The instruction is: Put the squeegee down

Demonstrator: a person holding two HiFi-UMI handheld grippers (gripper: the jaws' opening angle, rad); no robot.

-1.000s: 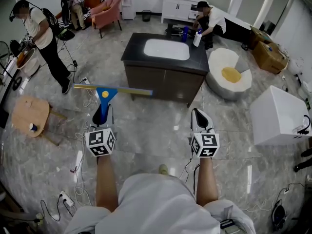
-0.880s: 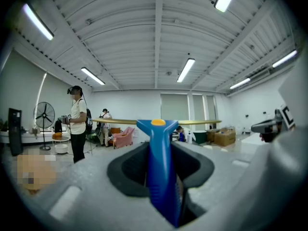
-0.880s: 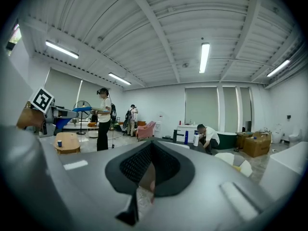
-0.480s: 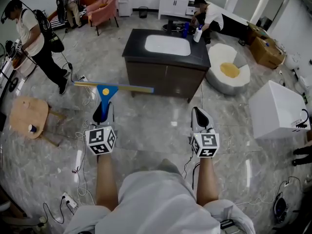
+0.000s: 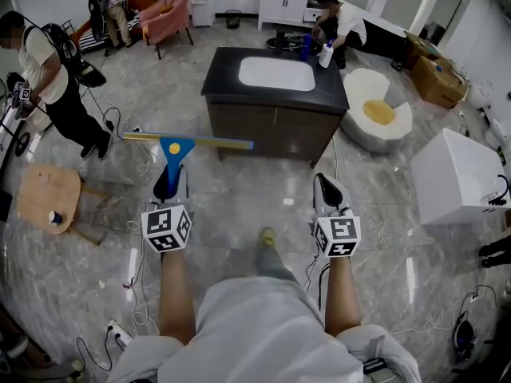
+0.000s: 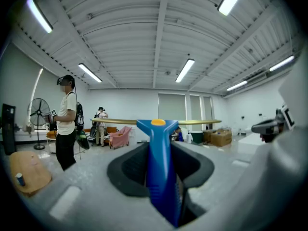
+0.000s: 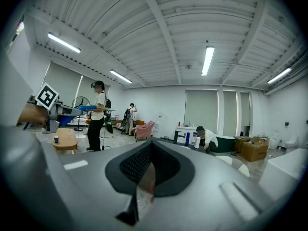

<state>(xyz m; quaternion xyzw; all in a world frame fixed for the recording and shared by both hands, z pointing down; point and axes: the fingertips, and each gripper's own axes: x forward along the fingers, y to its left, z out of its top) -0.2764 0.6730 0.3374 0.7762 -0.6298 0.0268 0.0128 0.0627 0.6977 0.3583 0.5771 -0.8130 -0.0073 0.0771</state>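
Note:
The squeegee (image 5: 174,152) has a blue handle with a yellow dot and a long yellowish blade lying crosswise. My left gripper (image 5: 170,183) is shut on its handle and holds it level above the marble floor, blade pointing away from me. In the left gripper view the blue handle of the squeegee (image 6: 161,162) runs up between the dark pads of the left gripper (image 6: 161,174). My right gripper (image 5: 328,194) is held level at the right, shut with nothing in it. In its own view the right gripper (image 7: 151,170) shows its pads closed together.
A dark cabinet with a white sink top (image 5: 275,74) stands ahead. A round wooden stool (image 5: 48,190) is at the left, a white box (image 5: 459,186) at the right, and a white floor cushion (image 5: 375,118) beside the cabinet. Cables (image 5: 132,270) trail on the floor. People stand at the left and far back.
The person carrying the grippers has stepped forward, so the cabinet sits slightly nearer. The standing person at the left has shifted leftward. Both grippers keep their pose and grip.

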